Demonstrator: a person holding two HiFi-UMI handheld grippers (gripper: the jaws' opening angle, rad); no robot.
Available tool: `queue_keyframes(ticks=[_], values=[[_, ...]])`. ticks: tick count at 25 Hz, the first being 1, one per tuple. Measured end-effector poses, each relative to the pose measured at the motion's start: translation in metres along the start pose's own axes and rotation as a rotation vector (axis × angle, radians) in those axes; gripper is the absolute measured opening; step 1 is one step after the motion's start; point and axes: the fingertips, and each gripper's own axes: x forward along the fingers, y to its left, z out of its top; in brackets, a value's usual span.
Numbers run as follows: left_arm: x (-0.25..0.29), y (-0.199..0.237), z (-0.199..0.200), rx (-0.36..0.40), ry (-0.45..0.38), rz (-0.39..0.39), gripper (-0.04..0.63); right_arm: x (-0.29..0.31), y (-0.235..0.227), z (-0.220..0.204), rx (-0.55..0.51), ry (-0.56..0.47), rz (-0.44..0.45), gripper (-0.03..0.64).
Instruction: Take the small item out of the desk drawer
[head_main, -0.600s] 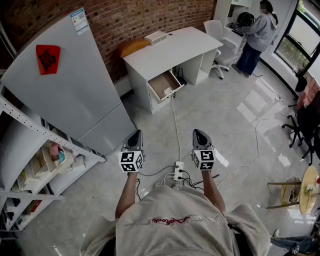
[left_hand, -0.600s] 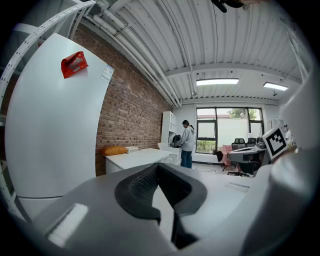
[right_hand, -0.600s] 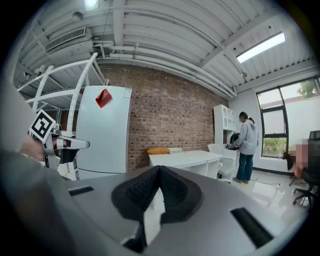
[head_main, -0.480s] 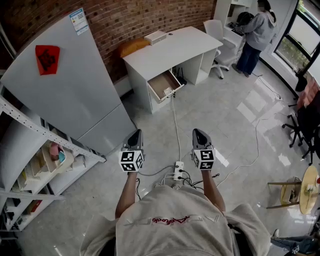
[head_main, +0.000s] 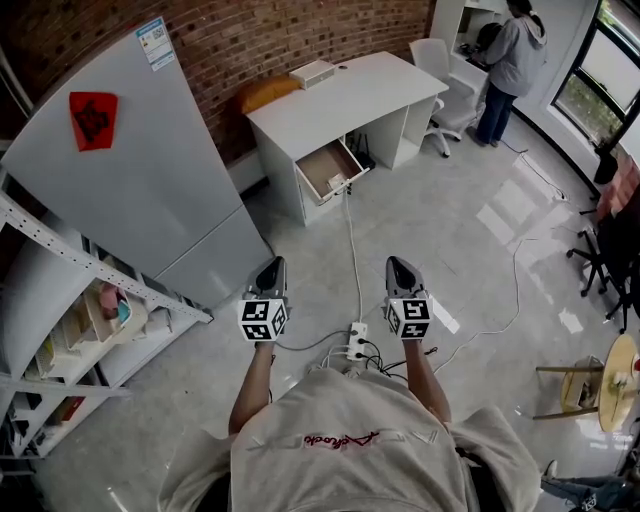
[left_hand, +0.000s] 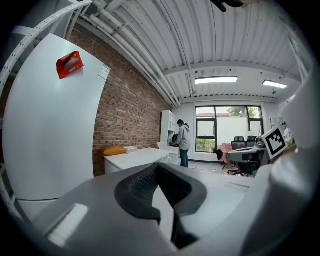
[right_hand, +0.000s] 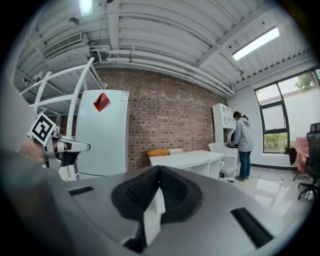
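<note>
Your left gripper (head_main: 270, 270) and right gripper (head_main: 400, 270) are held side by side, level and apart from each other. Both have their jaws pressed together, with nothing between them. The white desk (head_main: 350, 95) stands well ahead of both, its drawer (head_main: 328, 166) open toward you — the small item cannot be made out inside it. A power strip (head_main: 355, 342) lies on the floor, between the two grippers.

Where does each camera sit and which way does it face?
Head view: on the person's head, steeply down at the white rectangular desk and its open drawer; forearms, left claw, right claw show.
Left gripper view: on the left claw, level along its closed jaws toward the desk.
Right gripper view: on the right claw, closed jaws, same heading.
Shared: all see the desk.
</note>
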Motion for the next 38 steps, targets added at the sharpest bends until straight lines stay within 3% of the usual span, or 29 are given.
queue_keyframes(ticks=[21,30,38], values=[[0.021,-0.068,-0.022,-0.002,0.046,0.006,0.009,-0.011,-0.042,-0.028,-0.002,0.044,0.069,0.011],[0.042,-0.063,-0.029,-0.01,0.05,0.004,0.009,0.007,-0.046,-0.037,-0.003,0.065,0.081,0.011],[0.092,-0.042,-0.026,-0.013,0.04,-0.018,0.009,0.053,-0.062,-0.037,-0.006,0.073,0.06,0.012]])
